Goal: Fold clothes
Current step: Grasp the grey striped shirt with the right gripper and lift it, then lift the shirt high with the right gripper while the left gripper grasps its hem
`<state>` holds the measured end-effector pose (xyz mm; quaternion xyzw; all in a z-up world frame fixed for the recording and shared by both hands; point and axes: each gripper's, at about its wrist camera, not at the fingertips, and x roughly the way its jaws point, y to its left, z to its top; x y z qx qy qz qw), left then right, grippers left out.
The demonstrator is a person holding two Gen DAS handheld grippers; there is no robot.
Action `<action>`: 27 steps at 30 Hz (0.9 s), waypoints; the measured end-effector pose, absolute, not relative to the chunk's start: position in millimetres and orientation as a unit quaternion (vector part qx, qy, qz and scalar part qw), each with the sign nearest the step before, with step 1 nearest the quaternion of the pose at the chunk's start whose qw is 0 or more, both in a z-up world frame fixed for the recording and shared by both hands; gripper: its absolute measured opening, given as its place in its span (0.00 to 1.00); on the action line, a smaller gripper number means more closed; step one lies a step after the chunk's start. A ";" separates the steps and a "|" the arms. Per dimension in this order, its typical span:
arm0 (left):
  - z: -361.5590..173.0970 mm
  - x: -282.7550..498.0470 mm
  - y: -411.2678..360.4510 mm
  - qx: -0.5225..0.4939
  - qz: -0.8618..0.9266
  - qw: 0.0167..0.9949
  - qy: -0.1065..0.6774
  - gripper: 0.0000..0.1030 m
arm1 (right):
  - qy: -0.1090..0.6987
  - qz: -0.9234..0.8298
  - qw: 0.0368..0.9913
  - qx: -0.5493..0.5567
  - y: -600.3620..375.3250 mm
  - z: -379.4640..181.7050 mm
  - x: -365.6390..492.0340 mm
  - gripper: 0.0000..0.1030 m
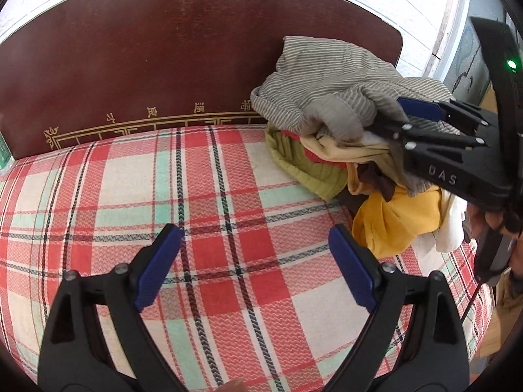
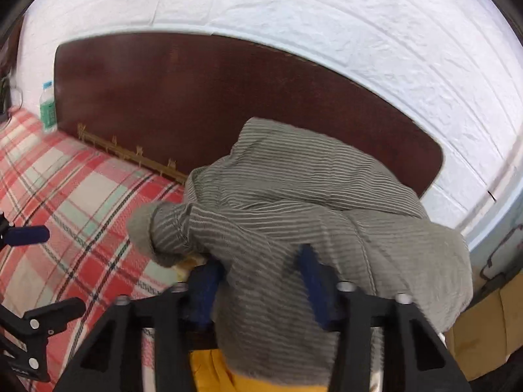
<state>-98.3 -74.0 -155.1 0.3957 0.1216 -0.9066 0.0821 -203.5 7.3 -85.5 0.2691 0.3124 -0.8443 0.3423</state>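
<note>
A grey striped garment [image 1: 330, 88] tops a pile of clothes at the bed's far right, over a green piece [image 1: 304, 166], a cream piece [image 1: 340, 150] and a yellow piece [image 1: 398, 219]. My right gripper [image 2: 258, 281] has its blue fingers around a bunch of the striped garment [image 2: 294, 215]; it also shows in the left wrist view [image 1: 392, 114]. My left gripper [image 1: 255, 248] is open and empty, low over the plaid bedsheet [image 1: 130, 196].
A dark red headboard [image 1: 163, 49] stands behind the bed against a white brick-pattern wall [image 2: 294, 9]. A plastic bottle [image 2: 47, 107] stands at the headboard's left end. A cardboard box [image 2: 490, 326] sits off the bed's right side.
</note>
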 end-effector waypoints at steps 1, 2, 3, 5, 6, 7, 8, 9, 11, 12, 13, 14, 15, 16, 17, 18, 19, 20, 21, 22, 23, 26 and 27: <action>-156.2 -97.8 -75.4 0.396 -0.906 0.084 0.123 0.90 | 0.326 -0.841 0.338 0.267 2.8 -86.9 -205.4 0.58; -157.3 -96.9 -76.9 0.397 -0.905 0.085 0.126 0.90 | 0.335 -0.838 0.336 0.270 -1.1 -87.9 -208.2 0.56; -158.3 -95.9 -78.0 0.399 -0.904 0.084 0.129 0.90 | 0.337 -0.833 0.338 0.280 -3.9 -88.3 -212.3 0.49; -159.6 -93.1 -80.3 0.400 -0.903 0.085 0.130 0.90 | 0.334 -0.825 0.344 0.298 -7.0 -86.8 -219.8 0.10; -159.6 -91.1 -81.6 0.400 -0.904 0.085 0.128 0.90 | 0.322 -0.825 0.351 0.304 -3.4 -81.1 -221.9 0.07; -159.5 -88.9 -83.1 0.399 -0.905 0.085 0.126 0.90 | 0.310 -0.825 0.357 0.309 0.2 -75.5 -224.0 0.07; -159.2 -87.2 -85.2 0.397 -0.905 0.086 0.124 0.90 | 0.294 -0.827 0.364 0.312 5.6 -67.6 -225.6 0.06; -159.1 -85.9 -87.5 0.396 -0.906 0.086 0.125 0.90 | 0.271 -0.833 0.371 0.309 13.8 -56.1 -226.2 0.06; -157.3 -85.0 -92.2 0.394 -0.906 0.085 0.126 0.90 | 0.212 -0.846 0.387 0.298 34.8 -24.8 -227.2 0.06; -155.1 -85.0 -93.3 0.392 -0.908 0.086 0.123 0.90 | 0.182 -0.853 0.393 0.290 46.3 -7.4 -227.1 0.06; -152.7 -85.0 -94.2 0.390 -0.909 0.086 0.118 0.90 | 0.154 -0.860 0.399 0.280 58.7 10.6 -226.1 0.06; -149.4 -84.5 -95.0 0.386 -0.911 0.085 0.114 0.90 | 0.121 -0.864 0.407 0.271 72.2 30.0 -224.9 0.06; -145.4 -84.0 -95.7 0.382 -0.914 0.085 0.111 0.90 | 0.091 -0.867 0.415 0.260 85.5 49.1 -222.8 0.06; -141.1 -83.5 -96.3 0.376 -0.916 0.084 0.108 0.90 | 0.068 -0.870 0.420 0.248 98.4 67.4 -219.3 0.06; -135.7 -83.0 -96.6 0.370 -0.919 0.082 0.108 0.90 | 0.051 -0.874 0.420 0.240 110.3 83.7 -215.8 0.06; -130.0 -82.4 -96.8 0.363 -0.922 0.080 0.108 0.90 | 0.038 -0.875 0.422 0.234 121.0 97.1 -211.9 0.06; -124.1 -82.1 -95.8 0.356 -0.925 0.076 0.107 0.90 | 0.024 -0.875 0.425 0.229 131.4 109.2 -207.9 0.06; -117.5 -81.7 -93.4 0.348 -0.929 0.072 0.103 0.90 | 0.013 -0.873 0.431 0.225 140.5 118.3 -202.9 0.06; -110.7 -81.3 -90.6 0.339 -0.933 0.067 0.098 0.90 | 0.006 -0.871 0.439 0.220 148.1 126.5 -196.6 0.05; -103.4 -80.7 -86.6 0.331 -0.937 0.060 0.092 0.90 | 0.000 -0.869 0.446 0.214 155.0 134.6 -190.2 0.05; -96.3 -79.2 -82.4 0.323 -0.941 0.052 0.088 0.90 | -0.005 -0.866 0.454 0.207 160.7 142.6 -183.5 0.05; -73.7 -70.6 -68.3 0.293 -0.953 0.021 0.072 0.90 | -0.031 -0.856 0.485 0.178 178.5 171.3 -160.0 0.05; -66.0 -64.4 -63.1 0.280 -0.958 0.007 0.067 0.90 | -0.035 -0.852 0.495 0.164 183.0 183.0 -148.0 0.05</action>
